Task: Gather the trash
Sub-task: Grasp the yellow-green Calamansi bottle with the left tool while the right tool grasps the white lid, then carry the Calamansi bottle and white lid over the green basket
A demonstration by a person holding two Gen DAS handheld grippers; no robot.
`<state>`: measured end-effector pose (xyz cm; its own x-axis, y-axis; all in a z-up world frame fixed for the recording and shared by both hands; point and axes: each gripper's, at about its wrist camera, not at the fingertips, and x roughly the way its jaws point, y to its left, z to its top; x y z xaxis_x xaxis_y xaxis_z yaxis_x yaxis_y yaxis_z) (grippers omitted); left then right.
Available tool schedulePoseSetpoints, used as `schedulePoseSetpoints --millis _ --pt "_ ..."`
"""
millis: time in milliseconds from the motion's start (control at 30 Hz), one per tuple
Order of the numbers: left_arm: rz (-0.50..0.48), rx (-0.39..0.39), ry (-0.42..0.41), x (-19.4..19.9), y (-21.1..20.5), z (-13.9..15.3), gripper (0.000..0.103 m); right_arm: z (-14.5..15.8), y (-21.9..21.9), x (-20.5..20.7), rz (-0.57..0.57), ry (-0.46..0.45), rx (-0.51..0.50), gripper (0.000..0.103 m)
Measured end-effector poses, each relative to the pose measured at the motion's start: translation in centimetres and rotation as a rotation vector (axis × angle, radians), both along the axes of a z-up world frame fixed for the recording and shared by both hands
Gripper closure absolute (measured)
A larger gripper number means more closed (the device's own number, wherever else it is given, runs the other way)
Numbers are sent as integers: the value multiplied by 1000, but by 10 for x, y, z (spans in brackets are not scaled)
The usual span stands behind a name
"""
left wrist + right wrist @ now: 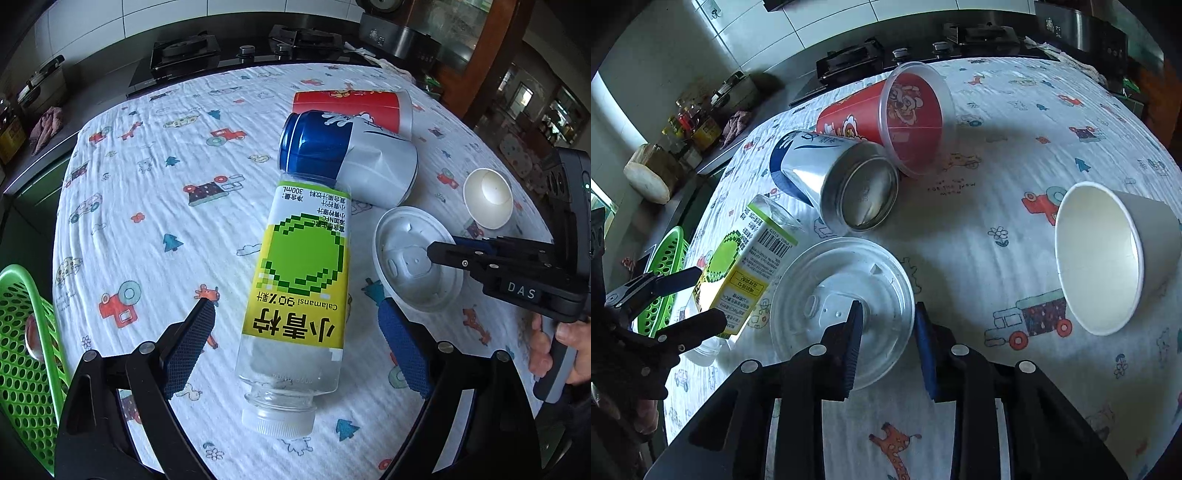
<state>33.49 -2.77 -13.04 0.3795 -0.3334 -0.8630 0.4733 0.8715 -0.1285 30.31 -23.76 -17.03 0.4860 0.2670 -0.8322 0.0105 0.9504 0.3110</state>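
A clear plastic bottle [295, 280] with a yellow-green label lies on the patterned cloth, cap toward me; it also shows in the right wrist view [738, 269]. My left gripper [295, 314] is open, its fingers on either side of the bottle. A white plastic lid [827, 295] lies flat beside the bottle, also in the left wrist view [410, 266]. My right gripper [886, 314] is open, its jaws straddling the lid's near right rim. A dented blue-silver can [343, 155], a red cup [897, 118] and a white paper cup [1108, 254] lie on their sides.
A green perforated basket [26, 354] stands at the table's left edge, also in the right wrist view [665, 266]. A gas stove [236, 55] and a counter with jars [694, 122] lie beyond the round table [147, 184].
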Motion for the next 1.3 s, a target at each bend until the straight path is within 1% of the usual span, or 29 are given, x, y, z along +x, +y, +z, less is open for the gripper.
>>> schedulePoseSetpoints --millis 33,67,133,233,300,333,367,400,600,767,867,1033,1200,1300 --pt "-3 1 1 1 -1 -1 19 0 -1 1 -4 0 2 79" --pt "-5 3 3 2 -2 -2 22 0 -1 0 -8 0 -3 86" --pt "-6 7 4 2 -4 -5 23 -1 0 0 -8 4 -7 93" --pt "-4 18 7 4 -5 -10 28 -1 -1 -2 -12 2 -4 93" --pt "-2 20 9 4 -6 -12 38 0 -1 -2 -14 -3 -6 96" --pt "1 20 9 5 -6 -12 40 1 -1 -3 -14 -5 -9 96" --pt "4 19 8 5 -5 -12 44 2 -1 -4 -14 -8 -11 96" --pt "3 18 7 5 -6 -12 45 2 0 -4 -13 -10 -14 96" --pt "-4 40 -28 0 -8 -11 47 7 7 -7 3 -31 -50 97" --pt "13 14 -48 -9 3 -1 48 19 19 -13 37 -68 -84 97" --pt "40 -4 -63 -14 16 8 48 27 30 -15 71 -91 -113 97" --pt "122 -34 -97 -21 54 26 48 44 52 -15 129 -136 -118 98" --pt "234 -51 -147 -29 107 49 48 62 87 -10 207 -186 -128 98" --pt "307 -44 -174 -32 142 60 48 74 112 -5 258 -215 -127 98"
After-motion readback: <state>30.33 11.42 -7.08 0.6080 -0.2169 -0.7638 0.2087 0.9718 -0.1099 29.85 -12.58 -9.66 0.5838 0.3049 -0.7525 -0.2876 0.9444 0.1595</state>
